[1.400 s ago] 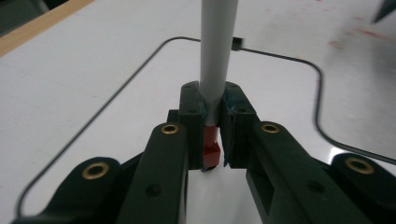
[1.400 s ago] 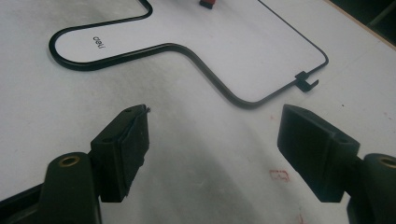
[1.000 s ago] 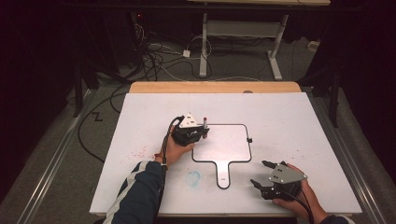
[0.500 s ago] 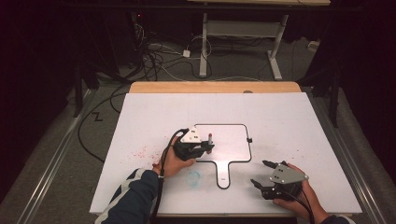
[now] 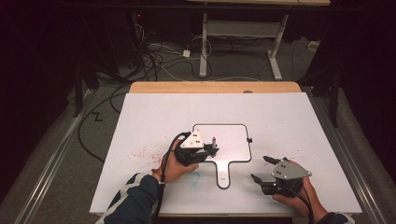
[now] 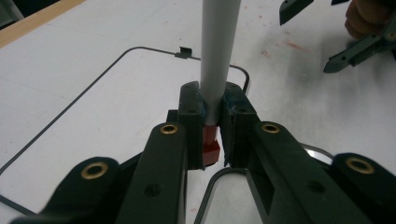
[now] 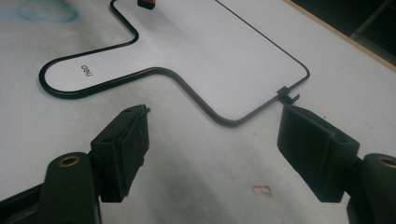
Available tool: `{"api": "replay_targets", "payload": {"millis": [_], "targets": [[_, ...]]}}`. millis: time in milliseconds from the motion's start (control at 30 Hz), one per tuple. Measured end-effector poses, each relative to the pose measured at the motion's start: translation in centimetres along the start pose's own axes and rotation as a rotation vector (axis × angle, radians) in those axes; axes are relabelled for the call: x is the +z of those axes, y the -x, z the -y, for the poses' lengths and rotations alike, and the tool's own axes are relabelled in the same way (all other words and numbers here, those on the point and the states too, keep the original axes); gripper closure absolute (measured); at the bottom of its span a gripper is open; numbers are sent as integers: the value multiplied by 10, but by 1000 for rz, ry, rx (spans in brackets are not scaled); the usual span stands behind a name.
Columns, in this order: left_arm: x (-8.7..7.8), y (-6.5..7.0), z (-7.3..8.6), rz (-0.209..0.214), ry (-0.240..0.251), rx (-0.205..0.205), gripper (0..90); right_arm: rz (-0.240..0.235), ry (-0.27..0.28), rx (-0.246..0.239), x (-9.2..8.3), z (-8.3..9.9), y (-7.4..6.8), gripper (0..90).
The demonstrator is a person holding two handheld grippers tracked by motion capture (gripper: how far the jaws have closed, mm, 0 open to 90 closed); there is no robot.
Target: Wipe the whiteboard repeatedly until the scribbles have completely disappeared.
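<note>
Marker poised over the small whiteboard

The left claw [image 6: 212,116] clamps a grey marker [image 6: 218,51] upright for writing on the whiteboard [image 5: 233,140]; the right claw [image 7: 212,149] waits wide, empty, beside it on the tabletop [image 5: 299,116].

You have two grippers at the table: the left gripper [image 5: 205,150] over the near left corner of the one paddle-shaped whiteboard [image 5: 233,142], the right gripper [image 5: 262,169] just right of its handle. One marker [image 6: 218,51] stands over that whiteboard, and one table [image 5: 303,116] bears it.
</note>
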State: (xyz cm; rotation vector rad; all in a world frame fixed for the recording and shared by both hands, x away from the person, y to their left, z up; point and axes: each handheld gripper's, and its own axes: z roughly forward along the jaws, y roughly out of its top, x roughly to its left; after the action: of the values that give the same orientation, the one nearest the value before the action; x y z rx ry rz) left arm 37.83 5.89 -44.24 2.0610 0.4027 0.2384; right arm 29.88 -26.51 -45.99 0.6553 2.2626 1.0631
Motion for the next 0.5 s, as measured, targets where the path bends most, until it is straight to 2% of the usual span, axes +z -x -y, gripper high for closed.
{"api": "replay_targets", "payload": {"millis": [133, 233, 367, 500], "targets": [[2, -1, 1, -10, -16, -5, 786, -4, 17, 19, 2, -4, 3, 267], [2, -1, 0, -23, -19, -6, 787, -15, 23, 35, 2, -6, 4, 324], [2, 0, -1, -25, -22, -6, 787, -83, 61, 76, 0, -10, 7, 333], [8, 2, -5, -11, -26, -4, 787, -98, 84, 82, -1, -14, 10, 348]]}}
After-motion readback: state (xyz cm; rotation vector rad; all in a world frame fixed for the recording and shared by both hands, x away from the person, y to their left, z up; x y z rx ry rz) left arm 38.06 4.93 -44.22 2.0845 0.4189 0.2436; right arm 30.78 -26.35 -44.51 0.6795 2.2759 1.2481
